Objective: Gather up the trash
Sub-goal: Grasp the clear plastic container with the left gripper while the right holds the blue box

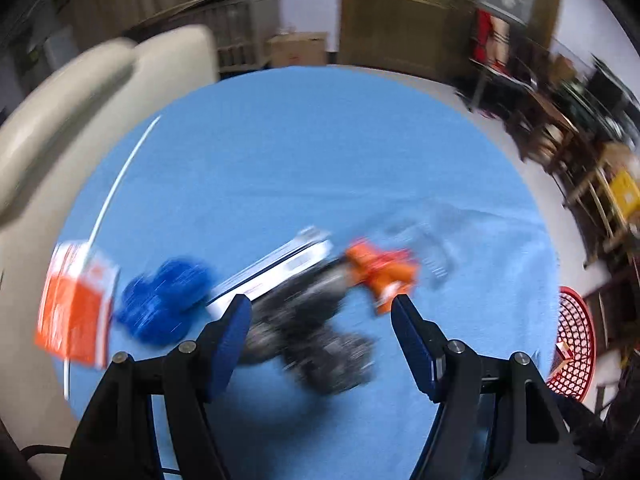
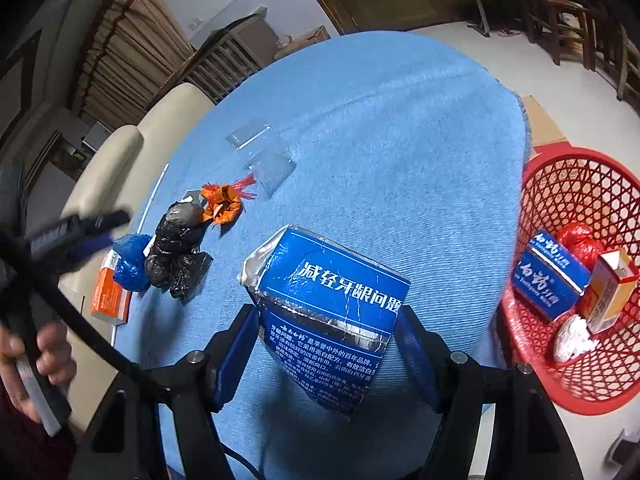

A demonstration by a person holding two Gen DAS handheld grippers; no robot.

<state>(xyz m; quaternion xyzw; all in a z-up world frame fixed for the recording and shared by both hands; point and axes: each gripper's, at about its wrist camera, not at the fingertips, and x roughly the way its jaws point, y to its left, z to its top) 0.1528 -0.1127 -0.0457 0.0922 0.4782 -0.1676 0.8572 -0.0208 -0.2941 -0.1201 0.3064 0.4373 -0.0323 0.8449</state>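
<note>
Right hand-held gripper (image 2: pixel 326 344) clamps a crumpled blue foil-lined toothpaste box (image 2: pixel 326 308), long axis tilted rightward; left hand-held gripper (image 1: pixel 322 312) gapes empty.

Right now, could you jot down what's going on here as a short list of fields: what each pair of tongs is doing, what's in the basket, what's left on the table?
right tongs: shut on a crumpled blue toothpaste box
left tongs: open, nothing between them, above the litter
basket: red, beside the table; holds a blue box, an orange-and-white carton, a red bag, white wadding
table: blue cloth
still on table: black bags, blue bag, orange box, orange wrapper, clear plastic
</note>
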